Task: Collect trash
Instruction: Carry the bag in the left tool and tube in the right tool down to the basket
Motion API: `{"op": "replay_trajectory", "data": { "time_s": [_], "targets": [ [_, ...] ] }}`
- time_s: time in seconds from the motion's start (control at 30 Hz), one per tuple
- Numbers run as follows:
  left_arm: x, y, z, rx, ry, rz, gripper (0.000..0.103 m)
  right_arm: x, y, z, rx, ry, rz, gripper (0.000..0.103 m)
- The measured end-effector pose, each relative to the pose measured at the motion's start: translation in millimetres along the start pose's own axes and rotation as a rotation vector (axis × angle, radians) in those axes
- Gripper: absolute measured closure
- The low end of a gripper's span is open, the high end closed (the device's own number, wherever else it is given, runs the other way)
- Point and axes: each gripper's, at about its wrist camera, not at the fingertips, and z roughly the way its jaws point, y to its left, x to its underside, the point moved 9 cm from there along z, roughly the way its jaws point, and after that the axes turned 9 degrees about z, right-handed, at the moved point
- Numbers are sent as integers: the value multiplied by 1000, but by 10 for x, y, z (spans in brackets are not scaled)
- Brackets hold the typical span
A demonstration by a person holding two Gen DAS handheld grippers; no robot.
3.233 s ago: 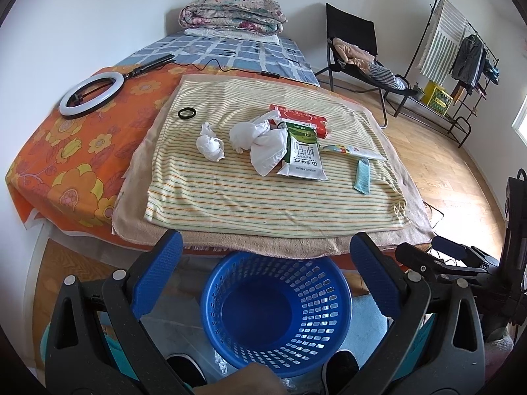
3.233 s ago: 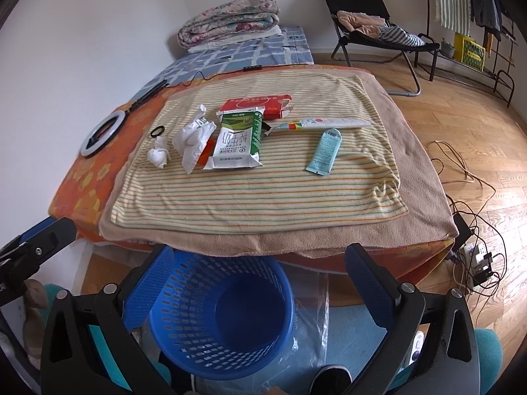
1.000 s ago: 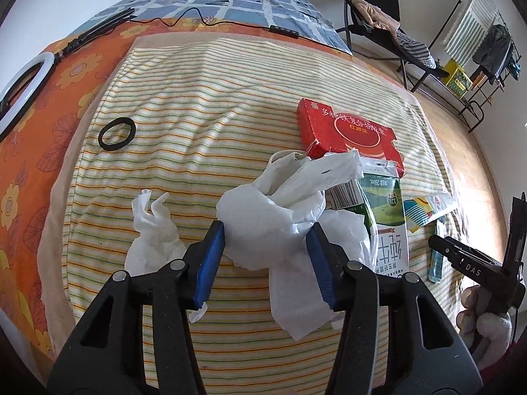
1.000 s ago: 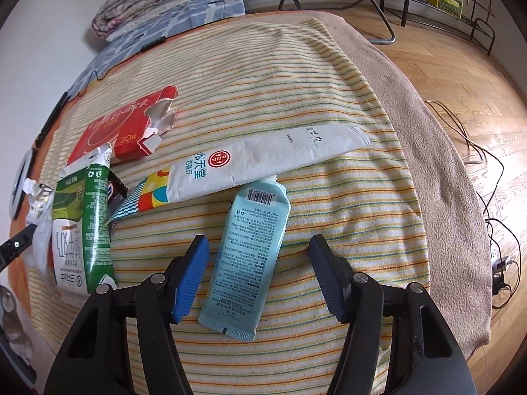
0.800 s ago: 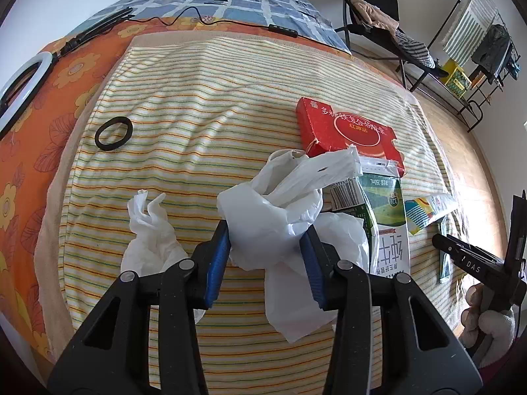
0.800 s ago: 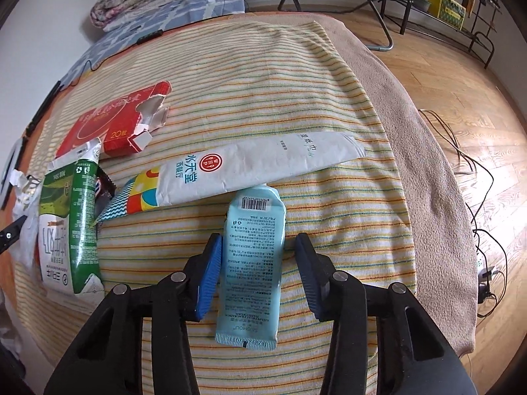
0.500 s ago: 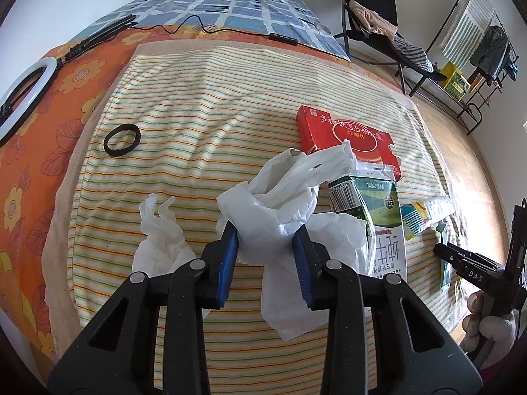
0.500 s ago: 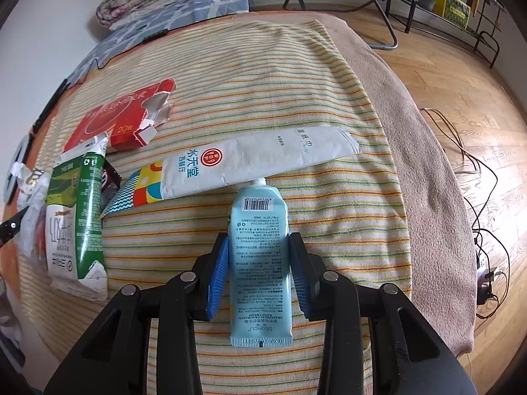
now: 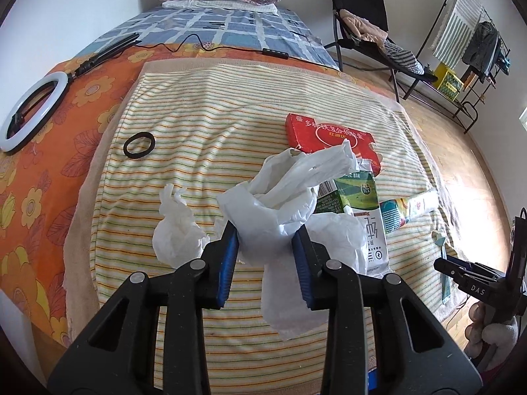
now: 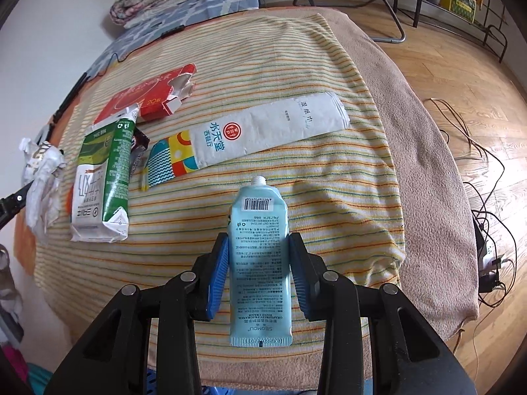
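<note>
Two tools – left tool [image 9: 266,247] pinching white bag [image 9: 273,204], right tool [image 10: 257,263] pinching blue tube [image 10: 260,263].

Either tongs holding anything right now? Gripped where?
Left tongs pinch the white plastic bag at its bunched middle. Right tongs clamp the blue tube across its body.

Left gripper [image 9: 266,240]: blue pads pressed in from both sides on a white plastic bag [image 9: 280,204], which bulges out ahead of the tips. Right gripper [image 10: 257,256]: pads clamped on a pale blue tube [image 10: 260,263], its nozzle pointing forward beyond the fingertips.
</note>
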Motion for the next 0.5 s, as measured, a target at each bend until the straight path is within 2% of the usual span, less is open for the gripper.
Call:
{"op": "replay_trajectory", "data": {
  "time_s": [0.3,0.5],
  "targets": [
    [244,-104,-390,9,-28,16,70,180,167,-343,-41,-44,-45,69],
    [546,-213,-640,31,-34,20,70,361,316,-570,-84,-65,-72,69]
  ]
}}
